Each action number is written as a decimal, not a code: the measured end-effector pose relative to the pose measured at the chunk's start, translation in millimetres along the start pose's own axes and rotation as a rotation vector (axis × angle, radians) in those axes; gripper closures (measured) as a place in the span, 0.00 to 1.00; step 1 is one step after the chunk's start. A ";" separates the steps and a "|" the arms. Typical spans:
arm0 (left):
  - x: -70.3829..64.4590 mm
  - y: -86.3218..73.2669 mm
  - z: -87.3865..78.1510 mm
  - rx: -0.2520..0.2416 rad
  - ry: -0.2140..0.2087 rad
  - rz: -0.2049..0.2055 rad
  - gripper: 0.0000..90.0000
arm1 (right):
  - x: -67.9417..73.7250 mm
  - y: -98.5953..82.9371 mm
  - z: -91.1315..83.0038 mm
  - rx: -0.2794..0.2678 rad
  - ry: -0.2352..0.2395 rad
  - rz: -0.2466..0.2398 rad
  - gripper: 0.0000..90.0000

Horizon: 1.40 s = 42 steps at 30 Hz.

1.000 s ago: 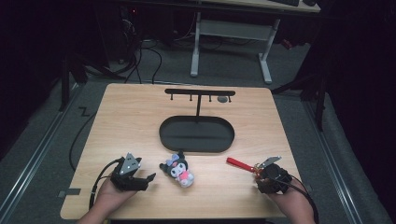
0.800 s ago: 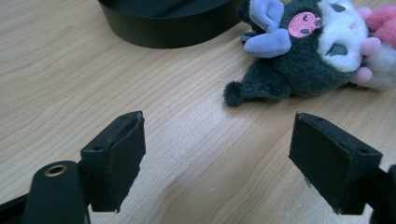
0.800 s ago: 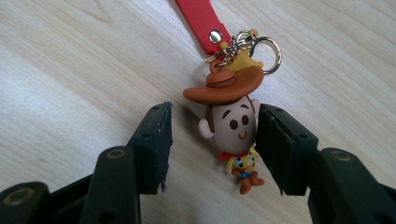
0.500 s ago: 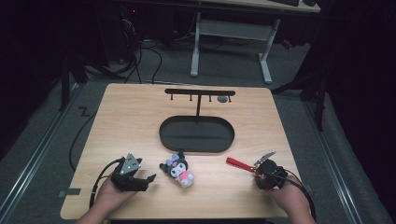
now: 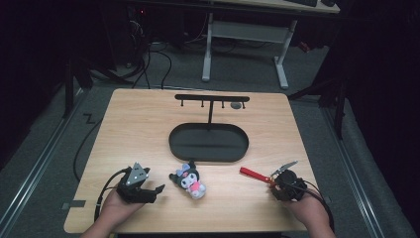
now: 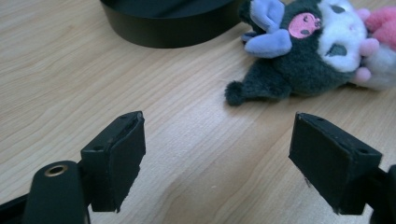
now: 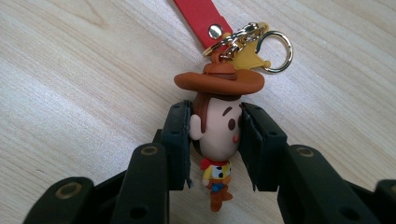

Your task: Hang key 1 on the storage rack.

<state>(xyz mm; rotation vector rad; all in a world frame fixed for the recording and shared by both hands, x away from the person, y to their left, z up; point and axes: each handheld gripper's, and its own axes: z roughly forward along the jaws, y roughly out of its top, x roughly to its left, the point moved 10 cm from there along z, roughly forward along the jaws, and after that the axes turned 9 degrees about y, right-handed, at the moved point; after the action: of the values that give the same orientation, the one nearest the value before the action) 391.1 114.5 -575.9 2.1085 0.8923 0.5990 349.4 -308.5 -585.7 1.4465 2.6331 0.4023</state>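
Note:
A cowboy figure keychain (image 7: 216, 135) with a brown hat, a red strap (image 7: 200, 16) and a gold ring lies on the wooden table, its head clamped between the jaws of my right gripper (image 7: 215, 131). In the high view that gripper (image 5: 286, 182) sits at the table's front right with the red strap (image 5: 251, 174) pointing left. My left gripper (image 6: 217, 158) stands open low over the table, and a dark plush toy (image 6: 308, 51) with a purple bow lies just beyond its jaws. The plush toy (image 5: 189, 180) lies right of the left gripper (image 5: 148, 191) in the high view.
A black oval tray (image 5: 208, 144) with an upright T-shaped hook rack (image 5: 212, 99) stands at the table's middle; its rim (image 6: 159, 28) shows in the left gripper view. A cable trails off the table's front left. Desk legs and cables stand on the floor behind.
The right gripper has shifted slightly and shut on the cowboy figure's head. The left gripper and the plush toy have stayed put.

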 end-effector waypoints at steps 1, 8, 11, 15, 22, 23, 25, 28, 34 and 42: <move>1.7 0.4 -1.1 -0.005 0.004 -0.004 0.21 | 0.2 0.2 0.5 -0.009 0.011 0.005 0.72; 8.3 -1.5 -7.8 -0.029 -0.004 -0.011 0.22 | -1.2 -0.7 0.5 -0.021 0.032 0.038 0.73; 10.6 -9.6 -7.4 -0.010 0.012 0.000 0.22 | -0.9 0.2 0.6 0.000 0.032 0.043 0.73; 11.2 -2.4 -11.0 -0.045 0.031 0.011 0.22 | -1.3 0.3 0.3 0.017 0.037 0.074 0.73; 10.0 -4.0 -8.1 -0.045 0.024 0.025 0.21 | 0.1 2.1 0.3 0.047 0.014 0.072 0.74; 9.9 -4.8 -7.6 -0.042 0.026 0.029 0.21 | 0.8 2.0 -0.2 0.057 0.009 0.067 0.74; 10.2 -5.4 -8.2 -0.040 0.026 0.031 0.21 | 4.7 2.5 -1.1 0.060 0.027 0.064 0.74; 12.3 -4.4 -11.4 -0.046 0.031 0.017 0.21 | 8.5 3.4 -4.4 0.058 0.030 0.061 0.74; 9.7 -6.6 -11.7 -0.036 0.038 0.021 0.21 | 16.1 8.3 -23.6 0.026 0.061 0.067 0.74; 7.1 -8.7 -10.1 -0.030 0.035 0.028 0.21 | 17.9 15.7 -52.0 0.013 0.075 0.072 0.74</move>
<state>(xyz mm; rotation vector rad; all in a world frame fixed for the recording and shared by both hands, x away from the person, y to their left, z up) 385.6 128.5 -575.7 2.0928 0.8690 0.6613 340.9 -294.6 -530.9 1.5640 2.6516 0.4571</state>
